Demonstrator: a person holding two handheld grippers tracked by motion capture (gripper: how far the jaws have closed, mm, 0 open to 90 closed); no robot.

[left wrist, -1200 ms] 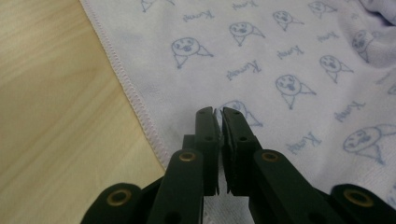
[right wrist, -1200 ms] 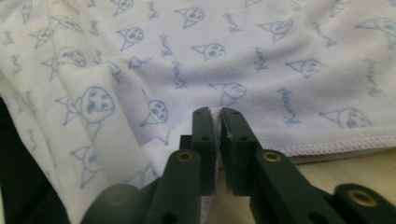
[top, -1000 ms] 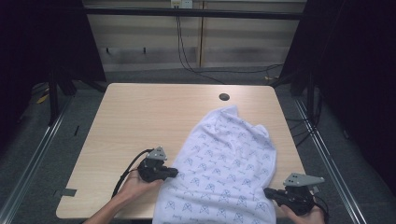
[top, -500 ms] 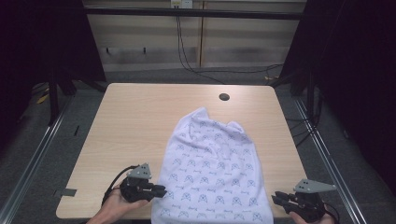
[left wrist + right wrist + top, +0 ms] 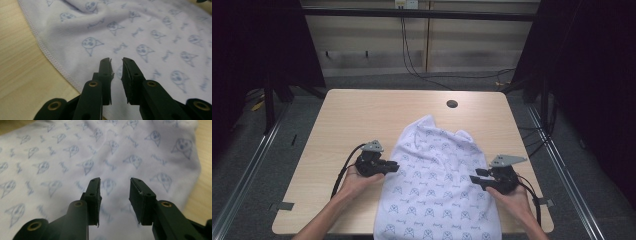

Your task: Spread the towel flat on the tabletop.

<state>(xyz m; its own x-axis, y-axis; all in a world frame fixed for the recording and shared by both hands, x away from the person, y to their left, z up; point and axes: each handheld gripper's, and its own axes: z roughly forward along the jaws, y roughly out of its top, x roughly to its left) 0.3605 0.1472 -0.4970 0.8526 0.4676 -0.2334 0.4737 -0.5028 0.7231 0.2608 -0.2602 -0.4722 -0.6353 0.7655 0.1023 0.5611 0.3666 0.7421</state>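
Two grippers over a printed cloth

Left gripper (image 5: 116, 61) slightly parted, right gripper (image 5: 115, 181) wider apart, both empty; the soft white cloth (image 5: 437, 185), hemmed and blue-patterned, lies between and under them on the wooden surface (image 5: 342, 120).

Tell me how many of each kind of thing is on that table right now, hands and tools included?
Cloths, white with a blue print: 1, the cloth
Handheld grippers, black: 2, the left gripper and the right gripper
Hands: 2, the left hand and the right hand
Total: 5
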